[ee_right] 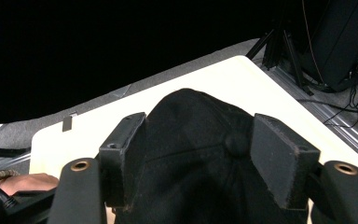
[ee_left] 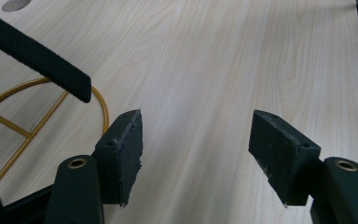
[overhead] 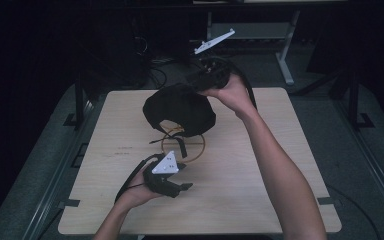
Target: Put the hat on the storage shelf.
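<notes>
A black cap (overhead: 180,110) sits on a gold wire stand (overhead: 182,146) at the middle of the light wooden table (overhead: 260,175). My right gripper (overhead: 200,84) is at the cap's far right side, tilted down onto its crown. In the right gripper view the jaws (ee_right: 198,140) stand open, with the cap's crown and top button (ee_right: 191,116) between the pads without being pressed. My left gripper (overhead: 182,186) is low near the table's front, below the stand. Its jaws (ee_left: 196,140) are open over bare wood. The cap's black strap (ee_left: 37,56) hangs above the stand's ring (ee_left: 9,125).
The table is ringed by dark floor, with metal rails along its left and right sides. A white desk leg (overhead: 285,65) and cables (overhead: 155,70) lie beyond the far edge. The other hand (ee_right: 28,182) shows at the lower left of the right gripper view.
</notes>
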